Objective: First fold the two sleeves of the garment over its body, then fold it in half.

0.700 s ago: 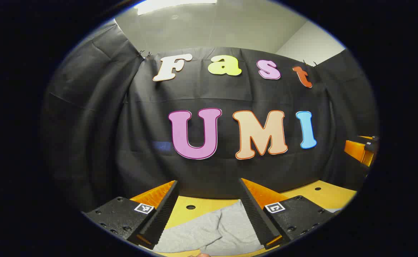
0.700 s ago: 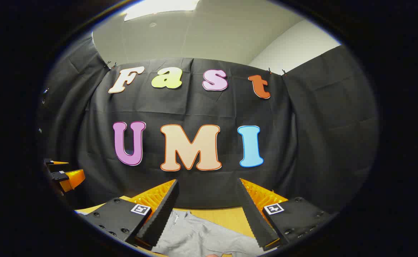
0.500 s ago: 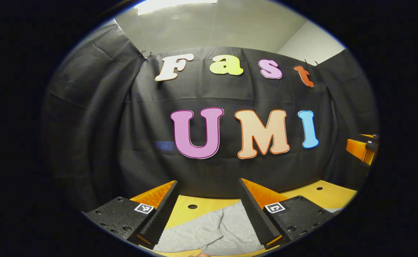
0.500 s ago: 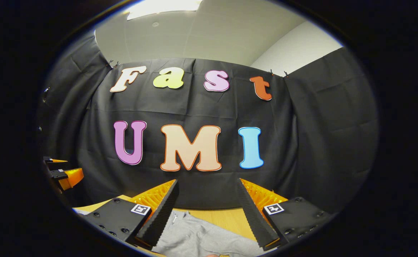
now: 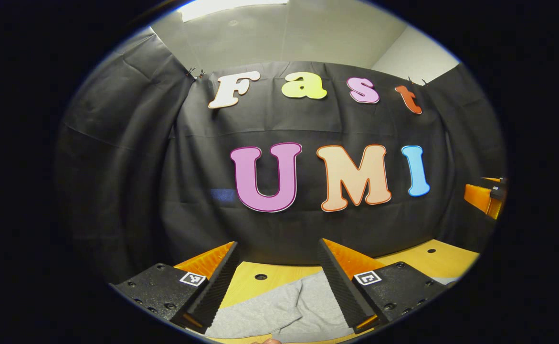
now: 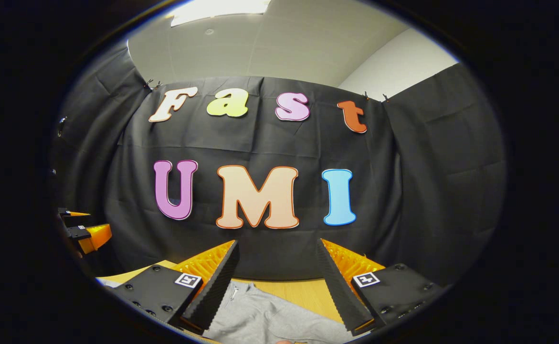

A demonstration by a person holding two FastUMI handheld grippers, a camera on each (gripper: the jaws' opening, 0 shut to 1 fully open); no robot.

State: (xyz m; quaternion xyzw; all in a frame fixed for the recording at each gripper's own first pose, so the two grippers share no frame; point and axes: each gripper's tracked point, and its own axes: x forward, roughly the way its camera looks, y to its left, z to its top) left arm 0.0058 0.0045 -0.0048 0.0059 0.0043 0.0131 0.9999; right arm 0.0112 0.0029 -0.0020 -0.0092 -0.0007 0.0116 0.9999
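Two hand-held grippers agape | soft grey garment (image 5: 279, 310) | wooden table (image 5: 432, 260)

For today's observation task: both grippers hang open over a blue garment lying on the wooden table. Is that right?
Not quite: the garment is grey, not blue, as the left gripper view shows. The left gripper and right gripper do hang open over it on the wooden table.
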